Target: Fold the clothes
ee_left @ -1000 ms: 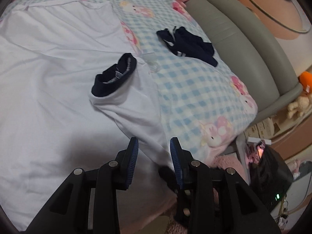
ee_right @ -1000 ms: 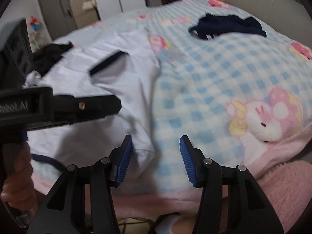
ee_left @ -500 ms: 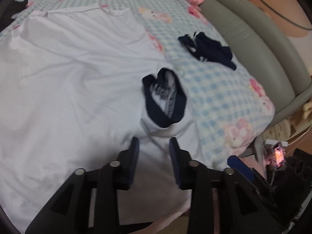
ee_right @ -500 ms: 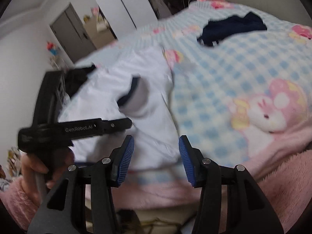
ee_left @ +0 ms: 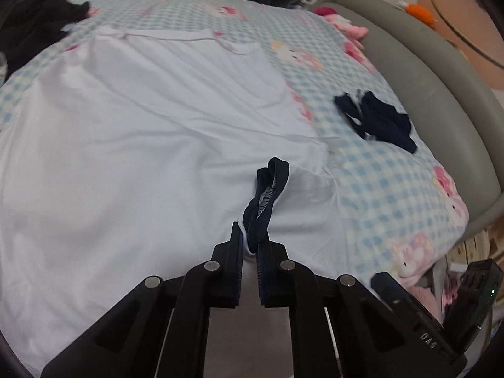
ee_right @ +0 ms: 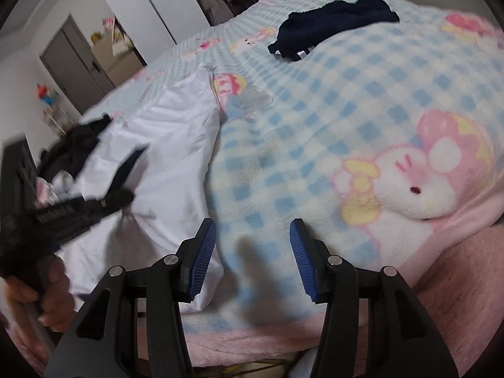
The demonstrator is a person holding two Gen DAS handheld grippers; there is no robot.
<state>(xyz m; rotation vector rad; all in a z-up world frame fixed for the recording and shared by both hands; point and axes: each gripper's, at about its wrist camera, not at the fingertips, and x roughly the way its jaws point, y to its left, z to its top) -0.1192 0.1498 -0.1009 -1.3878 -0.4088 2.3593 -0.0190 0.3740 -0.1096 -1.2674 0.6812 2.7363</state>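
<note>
The left gripper (ee_left: 250, 245) has just closed onto the navy cuff (ee_left: 267, 195) of the white shirt (ee_left: 132, 145), probably to fold the sleeve inward; the right gripper (ee_right: 253, 258) waits with jaws apart, holding nothing.

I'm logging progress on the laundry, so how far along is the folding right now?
Early. Done: the white T-shirt with navy cuffs lies spread on the blue checked blanket. In hand: the left gripper, jaws just closed, pinches the sleeve's navy cuff; the right gripper is open, empty, over the blanket. Left: every fold, plus the crumpled navy garment.
</note>
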